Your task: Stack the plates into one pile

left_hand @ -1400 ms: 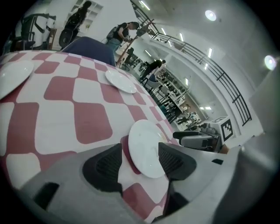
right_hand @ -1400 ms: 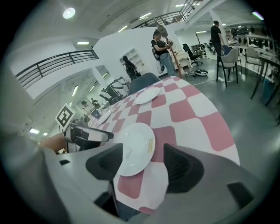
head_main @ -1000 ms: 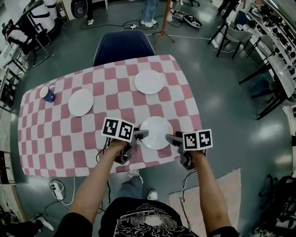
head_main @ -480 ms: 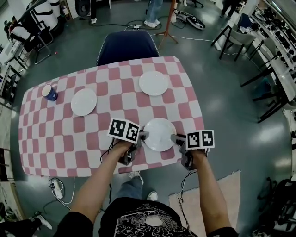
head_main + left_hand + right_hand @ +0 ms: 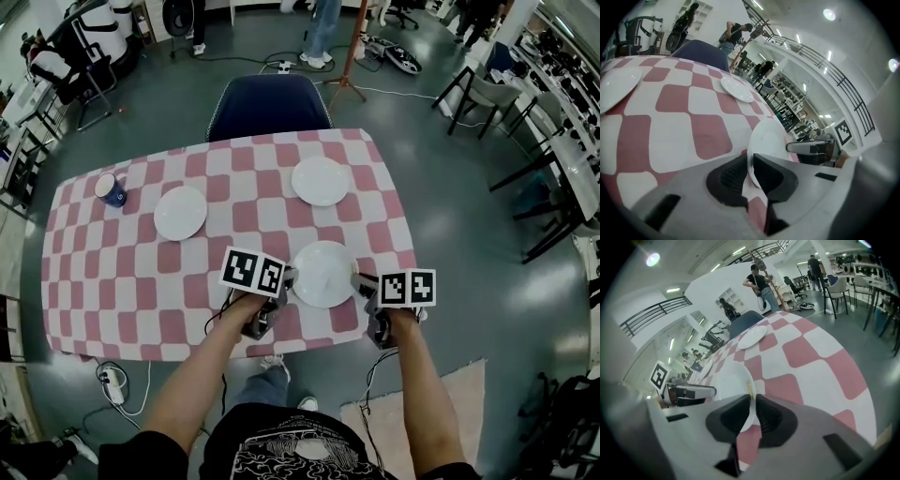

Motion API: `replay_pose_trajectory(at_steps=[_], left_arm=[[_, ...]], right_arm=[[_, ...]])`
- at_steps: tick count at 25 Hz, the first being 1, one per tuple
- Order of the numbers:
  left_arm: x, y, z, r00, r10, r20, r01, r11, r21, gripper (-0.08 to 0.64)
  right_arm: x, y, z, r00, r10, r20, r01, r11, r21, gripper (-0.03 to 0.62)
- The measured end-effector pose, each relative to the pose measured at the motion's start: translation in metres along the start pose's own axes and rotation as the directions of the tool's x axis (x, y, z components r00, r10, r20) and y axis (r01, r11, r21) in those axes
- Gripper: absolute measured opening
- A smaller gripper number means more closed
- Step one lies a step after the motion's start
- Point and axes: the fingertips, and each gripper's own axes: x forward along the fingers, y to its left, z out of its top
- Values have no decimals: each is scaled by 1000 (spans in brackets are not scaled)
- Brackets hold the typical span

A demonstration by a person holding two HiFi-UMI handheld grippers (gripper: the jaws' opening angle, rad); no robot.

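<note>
Checkered table [image 5: 122,281]: left claw [image 5: 291,275], right claw [image 5: 356,278] closing on near plate [image 5: 323,272]; gripped rim edges hidden.

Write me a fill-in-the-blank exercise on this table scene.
Counting the far plate, the checkered tablecloth carries ___ white plates.
The mug beside the left plate is ___.
In the head view, the nearest plate lies ___ of the mug.
Missing words: three; blue; right.
</note>
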Motion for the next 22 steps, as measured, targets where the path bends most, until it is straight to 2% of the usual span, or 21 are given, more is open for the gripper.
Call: replay_pose_trajectory(at_steps=[9,16,22], left_arm=[[-52,29,29,994,36,100,-34,999,-23,41],[-109,77,48,978,110,179,-97,992,-76,41],[-148,120,56,963,154,220,-128,983,-128,41]], right_arm=[[17,58,40,998,61,5,-60,993,-98,44],[59,121,65,989,140,-47,-146,974,-171,43],[95,169,79,982,163,-97,-181,960,-214,43]])
